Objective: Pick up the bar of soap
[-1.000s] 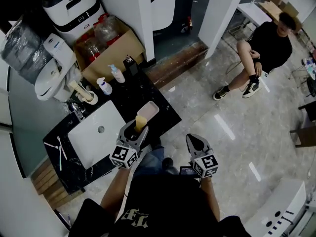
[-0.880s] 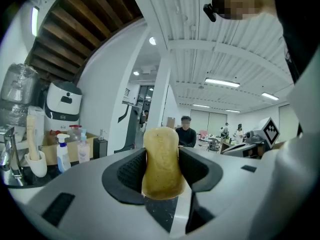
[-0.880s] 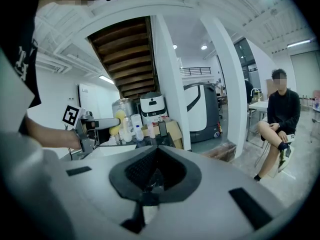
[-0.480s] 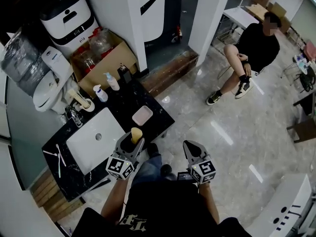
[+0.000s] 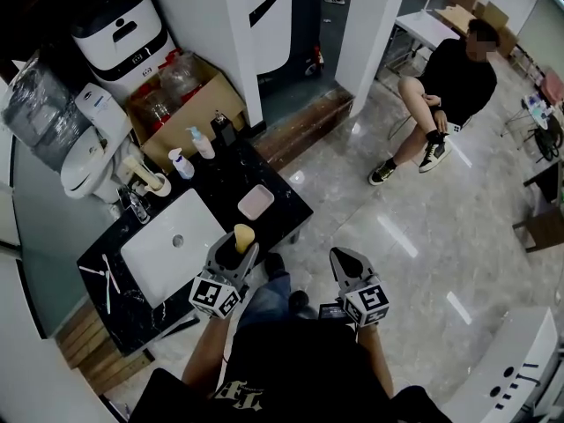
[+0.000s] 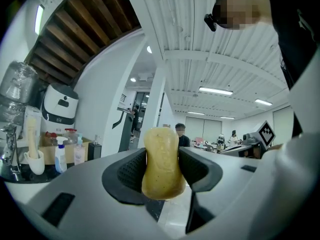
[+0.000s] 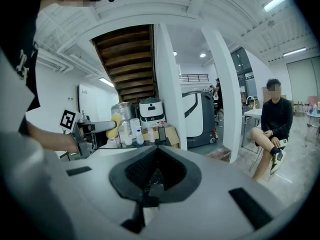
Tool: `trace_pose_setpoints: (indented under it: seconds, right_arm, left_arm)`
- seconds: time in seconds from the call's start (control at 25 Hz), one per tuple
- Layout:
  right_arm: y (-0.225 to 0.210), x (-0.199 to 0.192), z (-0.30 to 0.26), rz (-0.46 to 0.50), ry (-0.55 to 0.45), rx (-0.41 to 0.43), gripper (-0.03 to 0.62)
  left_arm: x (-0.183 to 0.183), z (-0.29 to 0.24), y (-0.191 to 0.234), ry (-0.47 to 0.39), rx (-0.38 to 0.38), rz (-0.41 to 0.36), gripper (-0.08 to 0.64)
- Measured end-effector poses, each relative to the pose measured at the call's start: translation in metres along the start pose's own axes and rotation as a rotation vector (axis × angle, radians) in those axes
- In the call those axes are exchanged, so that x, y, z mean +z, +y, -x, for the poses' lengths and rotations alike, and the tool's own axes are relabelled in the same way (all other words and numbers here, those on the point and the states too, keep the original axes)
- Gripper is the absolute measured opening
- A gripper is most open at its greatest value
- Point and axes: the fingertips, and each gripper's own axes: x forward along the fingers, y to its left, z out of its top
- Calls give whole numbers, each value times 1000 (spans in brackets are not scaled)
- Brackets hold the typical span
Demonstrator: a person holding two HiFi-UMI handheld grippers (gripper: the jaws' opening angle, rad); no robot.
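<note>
Lifted off the shallow pink rectangular soap dish (image 5: 256, 202) since a second ago, the waisted yellow bar of soap (image 5: 243, 237) stands pinched in the left gripper (image 5: 237, 249), just nearer the person than the dish, so pickup looks complete; the right gripper (image 5: 345, 262) is closed on nothing.

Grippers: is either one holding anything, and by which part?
Left gripper pinches the bar of soap across its narrow middle; right gripper is shut, empty.

Speckled yellow bar of soap (image 6: 161, 163), upright, waist between jaws of left tool (image 6: 162, 156).
</note>
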Motion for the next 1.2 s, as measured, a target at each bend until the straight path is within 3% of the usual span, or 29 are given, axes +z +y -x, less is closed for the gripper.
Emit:
trace_pose_setpoints:
  seconds: [1.2]
  right_arm:
    - [12,6,7,48,-8,3,8]
  left_arm:
    - [1,10,-4,-3,-30,14,212]
